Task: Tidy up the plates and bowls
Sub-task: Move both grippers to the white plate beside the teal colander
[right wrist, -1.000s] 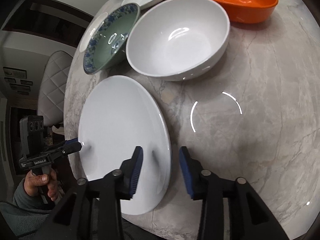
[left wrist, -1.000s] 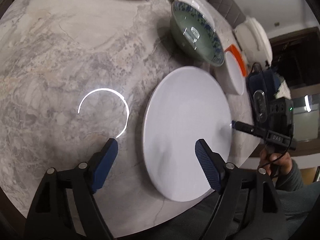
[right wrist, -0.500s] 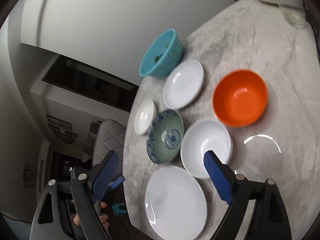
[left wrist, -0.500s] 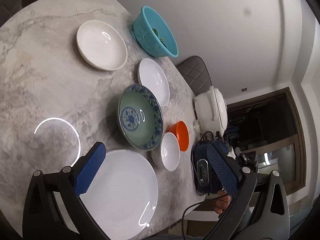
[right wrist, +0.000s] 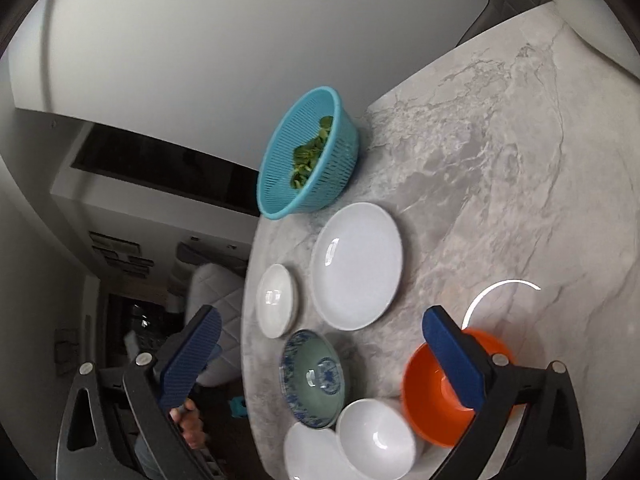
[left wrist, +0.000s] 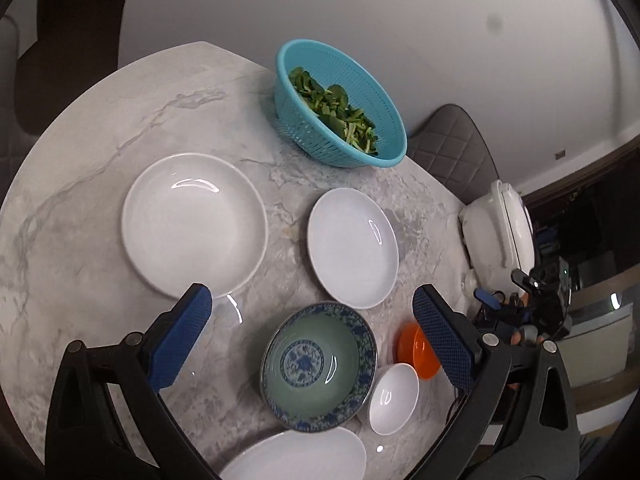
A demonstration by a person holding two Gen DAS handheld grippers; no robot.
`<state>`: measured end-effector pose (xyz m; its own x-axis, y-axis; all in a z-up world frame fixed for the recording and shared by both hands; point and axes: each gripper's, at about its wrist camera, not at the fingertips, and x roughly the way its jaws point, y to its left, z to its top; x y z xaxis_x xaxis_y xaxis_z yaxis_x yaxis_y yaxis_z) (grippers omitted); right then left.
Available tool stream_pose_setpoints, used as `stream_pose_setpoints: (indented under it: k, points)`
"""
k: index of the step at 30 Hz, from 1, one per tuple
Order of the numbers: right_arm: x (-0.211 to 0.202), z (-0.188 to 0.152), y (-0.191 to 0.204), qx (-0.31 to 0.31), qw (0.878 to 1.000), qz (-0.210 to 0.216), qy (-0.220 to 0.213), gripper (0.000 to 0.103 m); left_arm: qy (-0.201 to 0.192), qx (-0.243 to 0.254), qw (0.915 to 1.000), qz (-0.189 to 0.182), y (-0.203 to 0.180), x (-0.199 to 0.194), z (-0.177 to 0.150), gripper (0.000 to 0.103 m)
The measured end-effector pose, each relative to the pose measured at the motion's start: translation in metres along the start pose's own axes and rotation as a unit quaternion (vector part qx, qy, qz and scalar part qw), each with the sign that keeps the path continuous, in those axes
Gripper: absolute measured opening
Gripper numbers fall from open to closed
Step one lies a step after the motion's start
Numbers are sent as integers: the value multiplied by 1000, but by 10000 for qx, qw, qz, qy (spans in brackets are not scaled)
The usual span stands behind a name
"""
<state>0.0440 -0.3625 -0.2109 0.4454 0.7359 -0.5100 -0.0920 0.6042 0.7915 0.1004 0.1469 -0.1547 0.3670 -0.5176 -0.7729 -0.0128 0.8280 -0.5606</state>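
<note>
Both grippers hang high over the marble table point(left wrist: 100, 128). My left gripper point(left wrist: 310, 294) is open and empty above a blue-patterned green bowl point(left wrist: 318, 364). Beyond it lie a large white deep plate point(left wrist: 194, 224) and a smaller white plate point(left wrist: 354, 248). A small white bowl point(left wrist: 394, 398), an orange bowl point(left wrist: 416, 350) and a flat white plate point(left wrist: 296, 458) sit nearest. My right gripper point(right wrist: 322, 314) has its jaws opening, with nothing between them. Below it are the orange bowl point(right wrist: 436, 392), white bowl point(right wrist: 376, 436), patterned bowl point(right wrist: 314, 378) and two white plates point(right wrist: 356, 266).
A teal colander point(left wrist: 340, 108) with green leaves stands at the table's far edge by the wall. A white rice cooker point(left wrist: 500, 228) and a grey quilted chair point(left wrist: 452, 140) are off the table's right side. A hand point(right wrist: 188, 428) shows under the right gripper's left finger.
Both grippers have let go of the flat white plate, opened wide, risen and pulled back. The plate now lies at the near edge and the whole table has come into view.
</note>
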Motion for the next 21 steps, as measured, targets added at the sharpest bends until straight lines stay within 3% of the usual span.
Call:
stream_pose_setpoints:
  k: [3,6,9,12,14,16,21]
  points:
    - [22,28,-12,-122,9990,-325,274,102,331,338,9986,-219,-13,39,22,101]
    - [44,46,-15,-425,9961,-551,540,102,813,550,9951,145,-19,79,37,101]
    - [66,56,-24,-514,9938,-549,818,100,1132,508,9919,274,-17,107,44,101]
    - [84,61,-41,-311,9931,-405,1055,91,1032,698,9915,370,-20,123,52,99]
    - [93,63,-49,-229,9934,-239,1102,91,992,633,9927,270,-18,131,58,99]
    - [101,63,-55,-140,9932,-18,1155,91,1035,687,9914,411,-19,140,61,99]
    - [118,59,-56,-230,9910,-39,1321,91,1230,815,9875,552,-21,164,61,99]
